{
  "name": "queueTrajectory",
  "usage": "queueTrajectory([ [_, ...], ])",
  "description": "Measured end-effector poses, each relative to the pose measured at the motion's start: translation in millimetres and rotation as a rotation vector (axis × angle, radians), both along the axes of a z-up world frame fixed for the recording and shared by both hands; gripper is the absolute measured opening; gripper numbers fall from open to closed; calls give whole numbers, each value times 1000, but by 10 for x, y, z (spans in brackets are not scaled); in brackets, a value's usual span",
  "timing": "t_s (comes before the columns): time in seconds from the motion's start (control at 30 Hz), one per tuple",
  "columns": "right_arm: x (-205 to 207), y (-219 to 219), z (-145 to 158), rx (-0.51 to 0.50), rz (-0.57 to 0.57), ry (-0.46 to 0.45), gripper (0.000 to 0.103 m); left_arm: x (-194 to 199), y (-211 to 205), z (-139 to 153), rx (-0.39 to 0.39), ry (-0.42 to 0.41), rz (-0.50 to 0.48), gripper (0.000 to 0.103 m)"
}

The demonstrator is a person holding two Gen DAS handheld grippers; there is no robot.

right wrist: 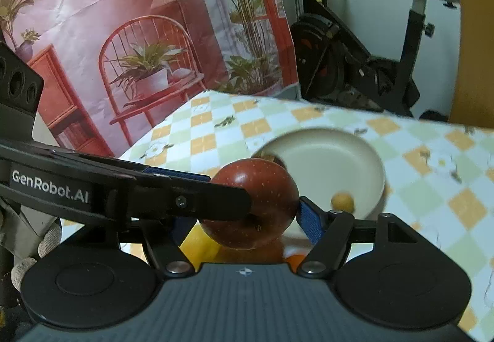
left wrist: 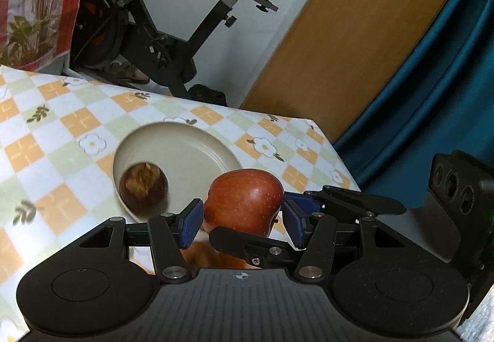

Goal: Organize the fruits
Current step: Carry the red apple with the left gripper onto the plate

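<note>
Nearest, the left hand-held gripper (left wrist: 244, 218) and the right hand-held gripper (right wrist: 247, 212) both clamp one red apple (left wrist: 245, 200) between blue pads, lifted clear of the checked surface (left wrist: 61, 132). Carrying it well seemingly calls for keeping both grips matched and moving together toward the plate (left wrist: 185, 144) just beyond. One darker fruit (left wrist: 143, 187) sits on the plate's near left; the right view shows one small yellow-orange fruit (right wrist: 342, 201) there. Far: one exercise bike (left wrist: 173, 42).
</note>
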State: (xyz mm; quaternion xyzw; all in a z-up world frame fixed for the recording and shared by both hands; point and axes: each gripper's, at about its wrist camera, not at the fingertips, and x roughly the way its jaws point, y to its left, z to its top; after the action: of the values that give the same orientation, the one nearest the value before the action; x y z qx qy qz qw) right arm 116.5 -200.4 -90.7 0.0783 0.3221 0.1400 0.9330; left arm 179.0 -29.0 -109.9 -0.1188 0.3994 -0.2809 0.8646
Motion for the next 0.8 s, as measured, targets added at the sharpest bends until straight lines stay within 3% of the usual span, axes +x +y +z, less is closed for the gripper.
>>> queueTrajectory([
  [0.37,775,-116,-227,-20,16,23,72,815,100,-323,-14,78,20,58],
  [0.8,1390,-219,-538,-6,27,59,72,1302,198,-610,-21,135,53,58],
])
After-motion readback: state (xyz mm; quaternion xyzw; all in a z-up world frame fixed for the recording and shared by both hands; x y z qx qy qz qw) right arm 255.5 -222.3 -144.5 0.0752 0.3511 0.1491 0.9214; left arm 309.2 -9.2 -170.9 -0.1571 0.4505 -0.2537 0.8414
